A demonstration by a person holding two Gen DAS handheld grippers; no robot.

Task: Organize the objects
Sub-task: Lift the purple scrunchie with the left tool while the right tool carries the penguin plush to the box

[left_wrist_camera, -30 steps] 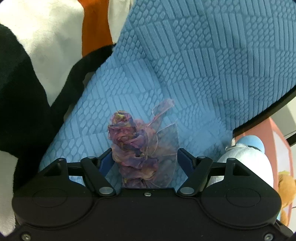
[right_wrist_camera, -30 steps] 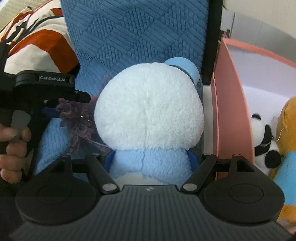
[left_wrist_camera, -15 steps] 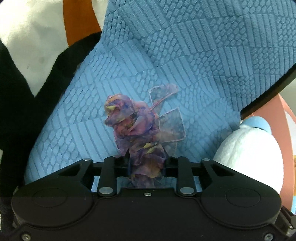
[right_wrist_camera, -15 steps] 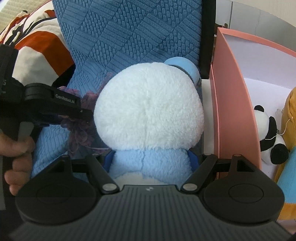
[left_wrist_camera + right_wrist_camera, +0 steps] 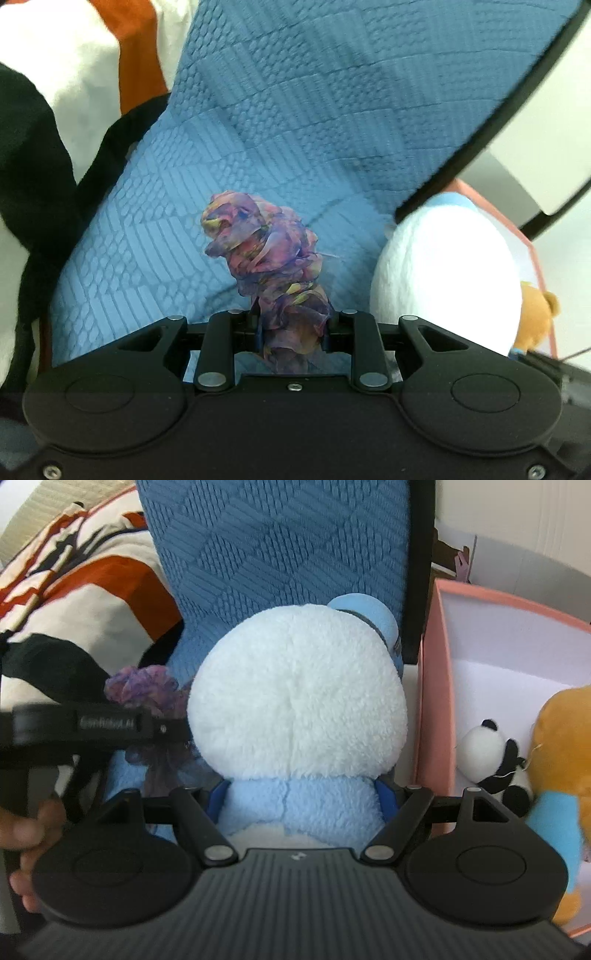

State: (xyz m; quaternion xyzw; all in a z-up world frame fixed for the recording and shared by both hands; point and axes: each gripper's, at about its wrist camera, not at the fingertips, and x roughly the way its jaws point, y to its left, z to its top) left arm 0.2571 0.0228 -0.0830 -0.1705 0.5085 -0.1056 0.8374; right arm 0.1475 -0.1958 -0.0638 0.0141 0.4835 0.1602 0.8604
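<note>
Blue quilted cushion (image 5: 295,110) backs the scene. Left gripper (image 5: 291,328) pinches a purple gauze scrunchie (image 5: 269,266) above it; right gripper (image 5: 301,801) clasps a white-and-blue plush toy (image 5: 295,709) by its body. Both loads appear mid-carry; the next move likely means swinging them over the pink box (image 5: 432,709), beside the panda toy (image 5: 491,753), and releasing.

Only one marking is found, in the right wrist view: pale lettering printed along the black side of the left gripper (image 5: 173,734). It is blurred by motion; it seems to begin with "Gen" and end in "AI", but the whole cannot be read with certainty.
</note>
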